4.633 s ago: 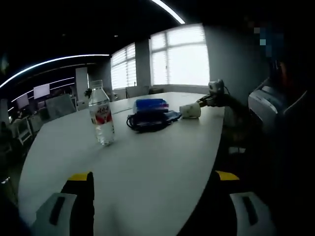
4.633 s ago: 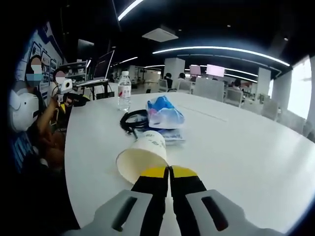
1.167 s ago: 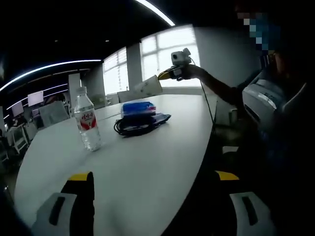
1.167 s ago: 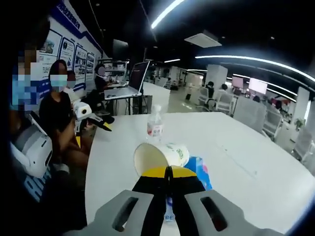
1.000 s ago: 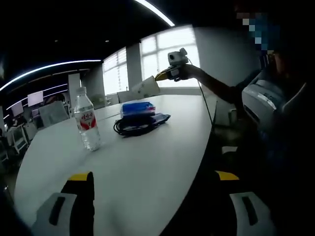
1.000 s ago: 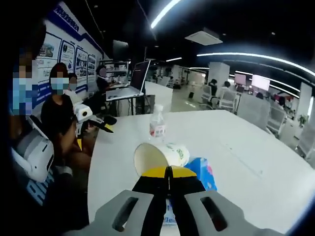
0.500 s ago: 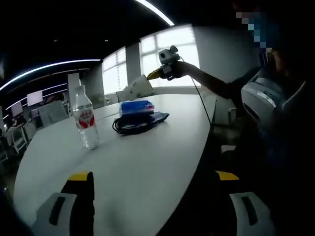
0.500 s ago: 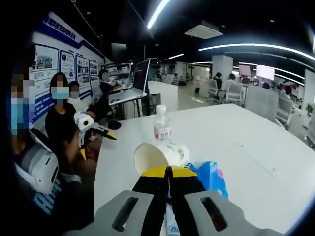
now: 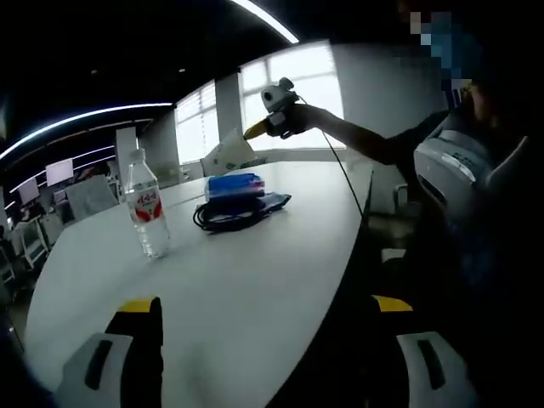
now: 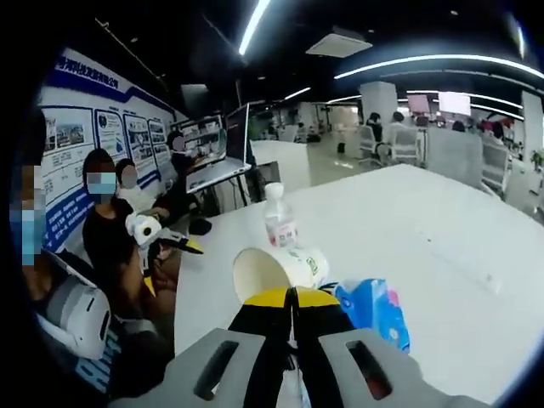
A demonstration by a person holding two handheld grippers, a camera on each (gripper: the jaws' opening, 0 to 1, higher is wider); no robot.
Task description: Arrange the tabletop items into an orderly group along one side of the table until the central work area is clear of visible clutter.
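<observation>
Right gripper view: right gripper (image 10: 292,296) yellow tips cover the near rim of the paper cup (image 10: 280,269), and the jaw bodies run off the bottom edge. Blue tissue pack (image 10: 371,312) is partly behind the jaws. Water bottle (image 10: 279,218) label is too small to read. Left gripper view: left gripper (image 9: 265,308) bases are cropped; the black cable (image 9: 228,218), probably a coil, is too dim to tell.

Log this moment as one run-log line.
right gripper: shut on paper cup, held above table | left gripper: open, empty | water bottle: upright | blue pack, black cable: on table
</observation>
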